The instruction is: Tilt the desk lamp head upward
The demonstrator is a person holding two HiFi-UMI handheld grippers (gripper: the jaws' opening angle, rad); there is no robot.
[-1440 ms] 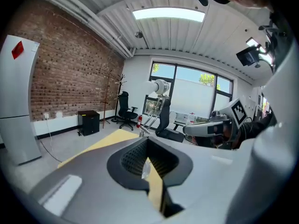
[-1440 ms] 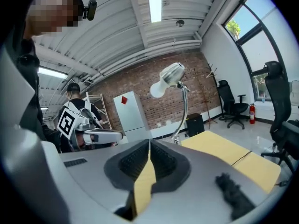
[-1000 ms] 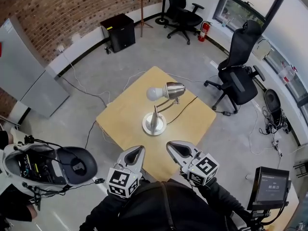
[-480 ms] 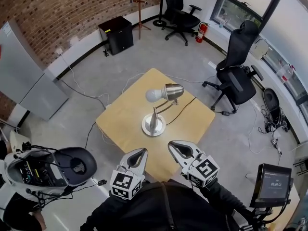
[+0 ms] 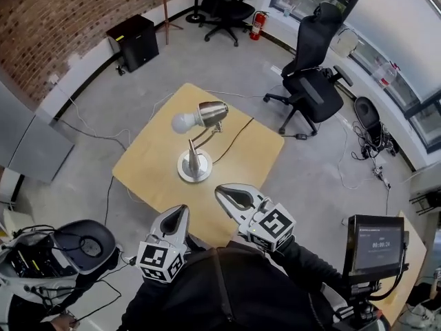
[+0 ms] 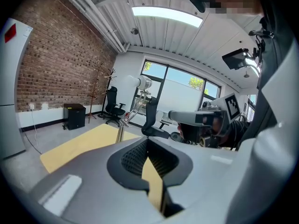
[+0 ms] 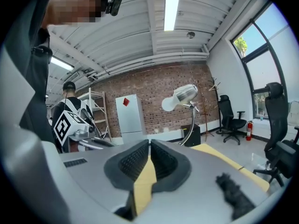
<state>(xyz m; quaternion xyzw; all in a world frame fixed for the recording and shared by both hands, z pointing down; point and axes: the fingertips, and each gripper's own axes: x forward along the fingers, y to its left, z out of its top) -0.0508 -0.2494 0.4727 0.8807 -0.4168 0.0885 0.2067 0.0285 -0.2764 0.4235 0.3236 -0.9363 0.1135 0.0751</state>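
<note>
I hold my left gripper (image 5: 180, 212) and right gripper (image 5: 224, 192) close to my body at the near edge of the table (image 5: 148, 167). Both are clenched shut on nothing, a neutral pose that I judge fits either a reach about to start or work already done. The lamp (image 5: 194, 164) stands mid-table, ahead of my fingers and well apart from both. Its head (image 5: 212, 112) sits on the bent arm with the bulb aimed sideways, roughly level or dipping slightly.

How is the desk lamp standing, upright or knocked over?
Upright: the lamp base sits flat on the wooden table, arm rising to the lamp head.
</note>
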